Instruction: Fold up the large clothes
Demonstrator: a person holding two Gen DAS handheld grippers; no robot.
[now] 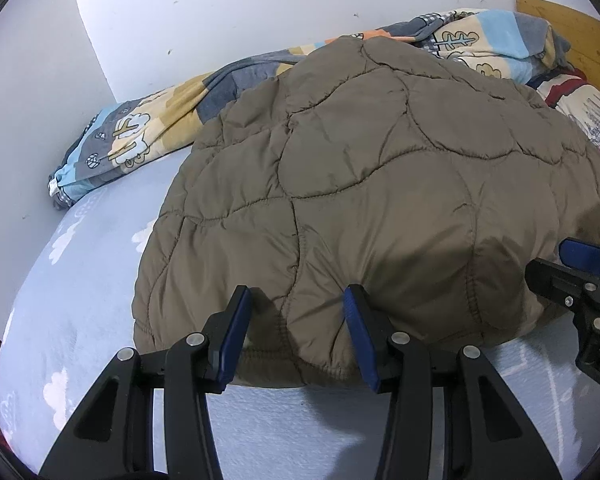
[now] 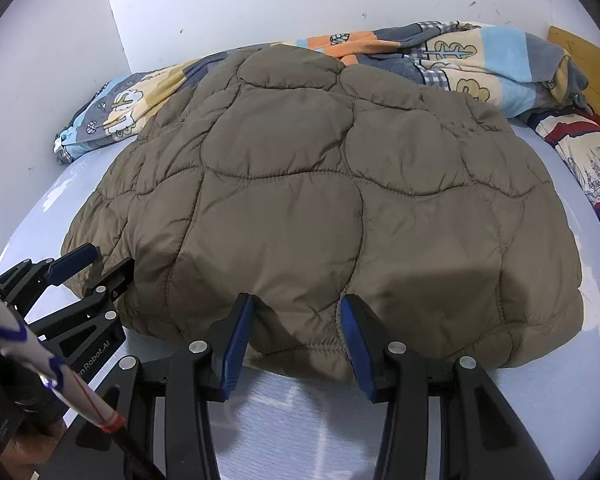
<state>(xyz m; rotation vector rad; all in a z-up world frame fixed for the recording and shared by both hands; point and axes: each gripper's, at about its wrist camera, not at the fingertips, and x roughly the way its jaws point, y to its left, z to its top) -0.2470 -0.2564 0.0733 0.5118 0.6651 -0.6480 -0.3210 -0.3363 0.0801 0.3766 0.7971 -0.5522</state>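
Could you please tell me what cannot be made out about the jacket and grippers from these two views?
- Quilted jacket: sleeves and front hidden beneath its own body, both views.
- Its far edge: merges into the patterned blanket.
- Left gripper, right gripper: open; contact with the hem unclear.

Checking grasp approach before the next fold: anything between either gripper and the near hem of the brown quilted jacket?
Nothing visible. The left gripper and right gripper are both open, with the near hem of the brown quilted jacket right at their fingertips. The patterned blanket lies behind the jacket by the wall, out of the way.
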